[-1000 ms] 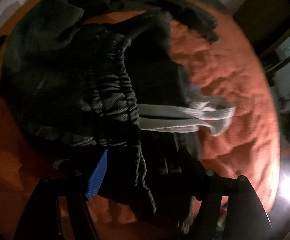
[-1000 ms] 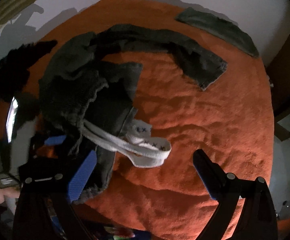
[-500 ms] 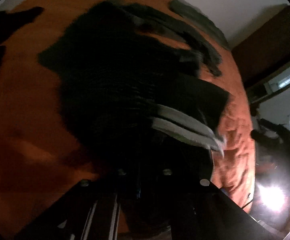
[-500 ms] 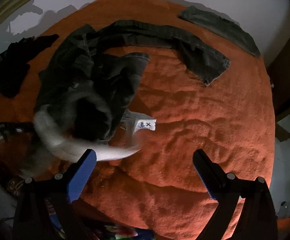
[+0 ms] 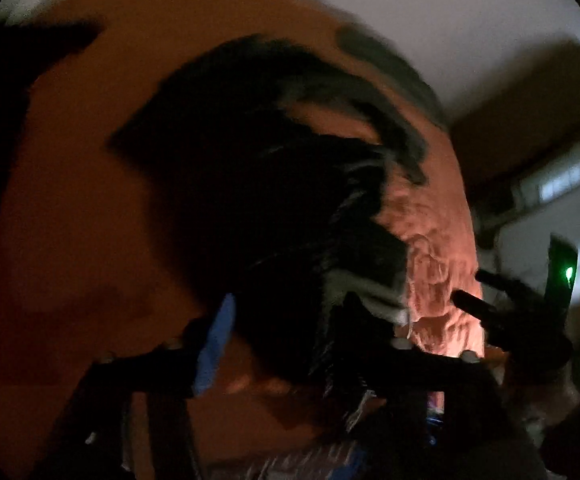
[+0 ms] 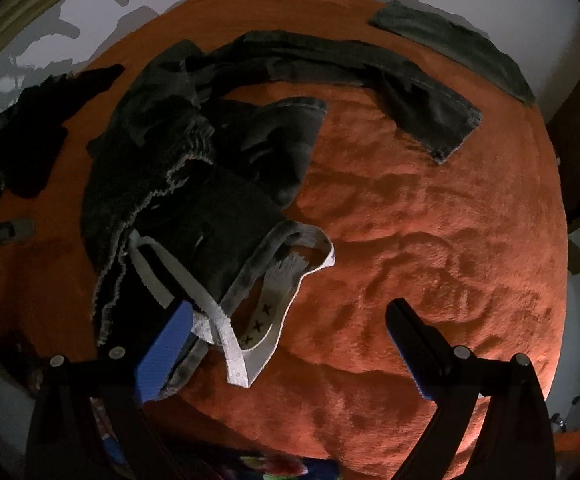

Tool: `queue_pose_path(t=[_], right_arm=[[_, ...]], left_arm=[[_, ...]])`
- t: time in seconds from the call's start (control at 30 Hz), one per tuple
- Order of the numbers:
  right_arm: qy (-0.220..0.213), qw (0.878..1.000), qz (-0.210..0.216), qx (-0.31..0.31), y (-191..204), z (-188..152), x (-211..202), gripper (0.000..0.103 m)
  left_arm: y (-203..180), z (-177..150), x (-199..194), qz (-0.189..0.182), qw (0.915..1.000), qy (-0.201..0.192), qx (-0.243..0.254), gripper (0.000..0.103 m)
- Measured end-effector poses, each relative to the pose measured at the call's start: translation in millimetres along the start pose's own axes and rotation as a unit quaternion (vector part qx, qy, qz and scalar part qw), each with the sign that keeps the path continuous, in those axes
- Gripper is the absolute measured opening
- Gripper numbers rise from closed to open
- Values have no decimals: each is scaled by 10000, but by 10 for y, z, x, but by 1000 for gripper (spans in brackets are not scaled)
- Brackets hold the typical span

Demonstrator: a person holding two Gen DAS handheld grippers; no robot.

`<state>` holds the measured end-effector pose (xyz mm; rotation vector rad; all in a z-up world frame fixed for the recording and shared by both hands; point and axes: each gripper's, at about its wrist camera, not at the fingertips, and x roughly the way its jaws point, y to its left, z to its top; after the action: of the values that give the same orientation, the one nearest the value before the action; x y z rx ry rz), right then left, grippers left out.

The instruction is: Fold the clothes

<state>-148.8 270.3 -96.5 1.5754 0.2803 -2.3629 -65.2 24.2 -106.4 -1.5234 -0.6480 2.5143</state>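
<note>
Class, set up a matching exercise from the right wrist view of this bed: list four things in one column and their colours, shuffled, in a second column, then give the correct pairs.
Things:
1. Blanket
2. Waistband with small x marks
3. Pads on the right gripper's fingers
4. Folded cloth at the far edge of the bed

Colours:
A. Blue
B. Grey-green
C. Orange
D. White

Right pairs: 1-C, 2-D, 3-A, 4-B
</note>
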Motion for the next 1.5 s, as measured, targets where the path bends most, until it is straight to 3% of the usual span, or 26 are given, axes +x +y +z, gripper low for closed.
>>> queue_pose_path(t=[0.07,0.17,0.3,0.4,0.47,0.57,0.7,0.8,0.9,1.03,1.07,1.13,1.23,1.37,1.43,1.5], right_arm=[[46,10000,-6,8,3,4,12,97],[93,9997,-129,-210,12,-14,-7,97],[49,9994,-216,-253,-44,-66,2,97],[176,9994,-217,-187,-63,-113,106,97],[237,9994,-194,-189,-42,-138,157,97],[243,9991,-164,-313,32,-174,165,97],[231,9989,-168,-383,78,-191,182,97],[215,9988,-186,-402,95,-192,196,97],[199,9987,-204,-420,111,-194,211,97],[248,9992,-169,-273,71,-134,290,97],[269,9993,-153,-215,53,-112,317,97],[310,9994,-120,-100,18,-67,371,97],[372,9993,-71,74,-35,0,451,97],[400,9990,44,178,-64,63,558,97],[378,9992,132,94,-23,103,610,97],[363,9992,121,-84,62,154,667,97]], left_arm=[[-274,144,215,444,9984,3,336,63],[-465,237,671,829,9942,570,374,63],[-632,35,977,1821,9732,1023,957,65],[-464,-1,1210,2324,9604,1324,783,67],[-340,-10,1302,2452,9586,1312,613,68],[-136,-28,1124,2155,9712,1000,189,43],[216,-59,661,1231,9888,759,-377,41],[760,-130,213,790,9907,728,-829,41],[1360,-244,-169,619,9852,618,-1474,41],[2150,-489,-395,603,9525,600,-2924,41],[2184,-515,-402,601,9504,605,-2990,41],[2039,-466,-415,656,9603,589,-2648,41],[1765,-362,-413,845,9753,577,-1958,58],[1744,-382,-299,1006,9780,576,-1734,61],[1872,-442,-245,829,9763,552,-1923,54],[2036,-507,-299,661,9695,458,-2317,35]])
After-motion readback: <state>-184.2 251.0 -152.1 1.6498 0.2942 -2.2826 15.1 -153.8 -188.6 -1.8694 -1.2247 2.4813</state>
